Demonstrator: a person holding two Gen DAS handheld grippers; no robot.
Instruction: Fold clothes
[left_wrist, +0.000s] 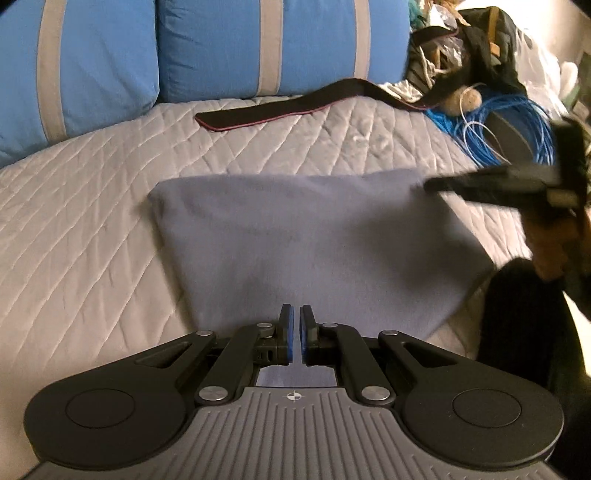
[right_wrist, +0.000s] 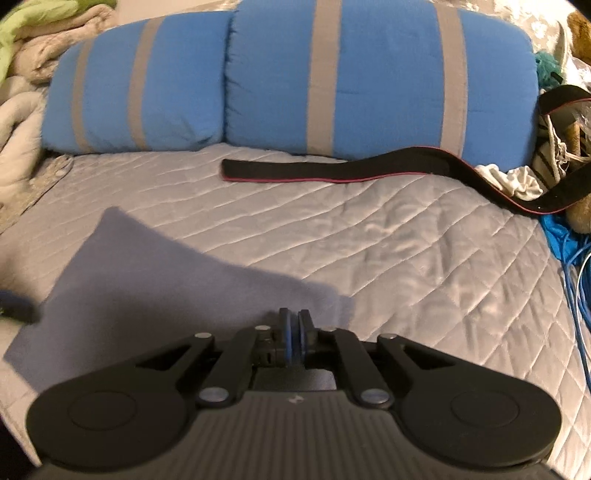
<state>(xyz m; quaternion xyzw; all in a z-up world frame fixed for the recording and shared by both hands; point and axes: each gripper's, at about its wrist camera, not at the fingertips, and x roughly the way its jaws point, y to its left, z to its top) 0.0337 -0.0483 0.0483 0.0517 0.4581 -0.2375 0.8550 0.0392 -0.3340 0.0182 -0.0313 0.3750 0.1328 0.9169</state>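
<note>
Nearest the left wrist camera, the left gripper hangs over the near edge of the folded grey-blue cloth, its blue-padded fingers drawn almost together with a thin slit between them and nothing visibly pinched. That cloth lies flat on the quilted bed, its left edge slanting inward toward the camera and its far edge running straight across. Bare quilt stretches wide to the left of it and beyond it, up to the blue striped pillows. A black strap lies just before the pillows, well apart from the cloth. At the cloth's far right corner the right gripper reaches in, blurred; its grip there cannot be told from this view.

From the right wrist view, the right gripper has its fingers pressed together at the cloth's corner, though whether fabric sits between them cannot be told. Open quilt spreads right of it, ending at tangled blue cable.
</note>
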